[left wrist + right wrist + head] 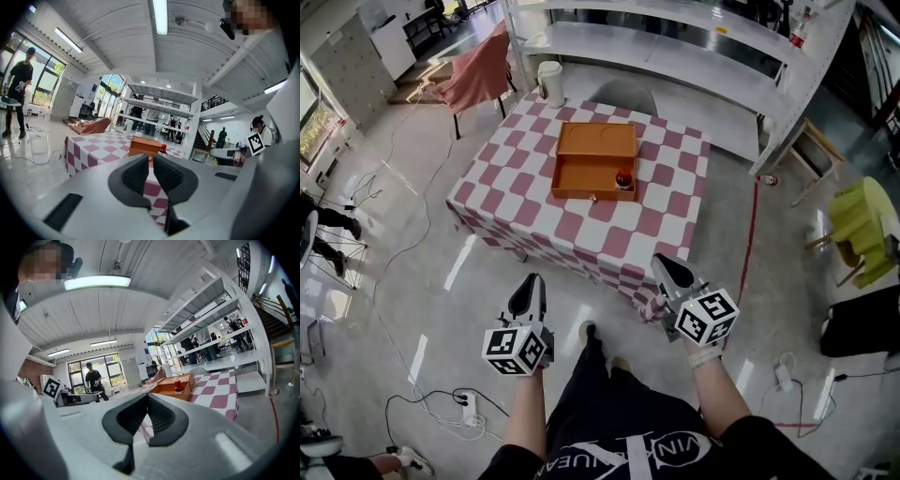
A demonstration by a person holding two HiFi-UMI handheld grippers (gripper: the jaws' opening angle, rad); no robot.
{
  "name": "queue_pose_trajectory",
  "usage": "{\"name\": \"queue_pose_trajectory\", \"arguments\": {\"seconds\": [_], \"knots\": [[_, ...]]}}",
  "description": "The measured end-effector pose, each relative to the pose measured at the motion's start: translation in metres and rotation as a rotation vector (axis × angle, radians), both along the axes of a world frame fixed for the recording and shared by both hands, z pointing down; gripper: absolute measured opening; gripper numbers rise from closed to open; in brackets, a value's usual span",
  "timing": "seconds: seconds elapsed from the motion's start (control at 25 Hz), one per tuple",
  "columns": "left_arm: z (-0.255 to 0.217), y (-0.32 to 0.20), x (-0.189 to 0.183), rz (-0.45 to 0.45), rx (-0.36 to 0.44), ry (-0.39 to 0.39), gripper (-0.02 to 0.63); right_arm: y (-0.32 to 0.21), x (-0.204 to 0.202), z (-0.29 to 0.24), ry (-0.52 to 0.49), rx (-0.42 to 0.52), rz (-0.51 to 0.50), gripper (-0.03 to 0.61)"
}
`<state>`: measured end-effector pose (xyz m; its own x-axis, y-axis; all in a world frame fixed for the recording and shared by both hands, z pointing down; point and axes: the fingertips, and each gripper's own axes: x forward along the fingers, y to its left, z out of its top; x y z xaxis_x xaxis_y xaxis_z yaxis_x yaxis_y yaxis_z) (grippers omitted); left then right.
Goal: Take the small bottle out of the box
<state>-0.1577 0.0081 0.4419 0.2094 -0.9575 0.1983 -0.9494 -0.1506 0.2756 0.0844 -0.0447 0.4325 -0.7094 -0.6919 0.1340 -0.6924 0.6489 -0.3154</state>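
An open orange box [591, 178] lies on the pink-and-white checked table [581, 225], its lid folded back. The small dark bottle with a red cap [622, 180] stands in the box's right corner. Both grippers hang well short of the table, over the floor. The left gripper [532, 283] has its jaws drawn together with nothing between them; in its own view the left gripper [151, 157] points at the box [145, 145] and bottle [162, 148]. The right gripper [666, 264] is shut and empty; the right gripper [147, 395] looks toward the box [164, 390] and bottle [178, 386].
A white canister [549, 82] and a grey chair [623, 94] stand behind the table, with metal shelving [675, 47] beyond. A yellow-green chair [862, 220] is at the right. Cables and a power strip [467, 405] lie on the floor at the left. A person [18, 89] stands far off.
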Motion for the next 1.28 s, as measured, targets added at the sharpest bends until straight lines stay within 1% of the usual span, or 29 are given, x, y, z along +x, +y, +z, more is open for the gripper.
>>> {"name": "queue_pose_trajectory", "arguments": {"seconds": [0.28,0.48,0.64,0.8,0.96,1.12,1.28], "knots": [[0.008,-0.047,0.003,0.037,0.010,0.010,0.032,-0.033,-0.006,0.011,0.042,0.003,0.002,0.006],[0.007,-0.088,0.012,0.089,0.017,0.020,0.032,-0.068,-0.007,0.012,0.090,0.019,0.026,0.006],[0.012,-0.116,0.016,0.124,0.006,0.020,0.032,-0.093,-0.015,0.014,0.129,0.038,0.017,0.017],[0.018,-0.143,0.017,0.153,-0.007,0.023,0.032,-0.115,-0.025,0.021,0.163,0.038,0.001,0.020],[0.025,-0.167,0.019,0.187,-0.017,0.019,0.032,-0.134,-0.032,0.027,0.171,0.030,0.007,0.020],[0.030,-0.187,0.019,0.221,-0.031,0.009,0.032,-0.151,-0.038,0.030,0.180,0.041,0.012,0.023],[0.033,-0.206,0.018,0.241,-0.038,0.012,0.032,-0.170,-0.045,0.036,0.230,0.054,0.023,0.037]]}}
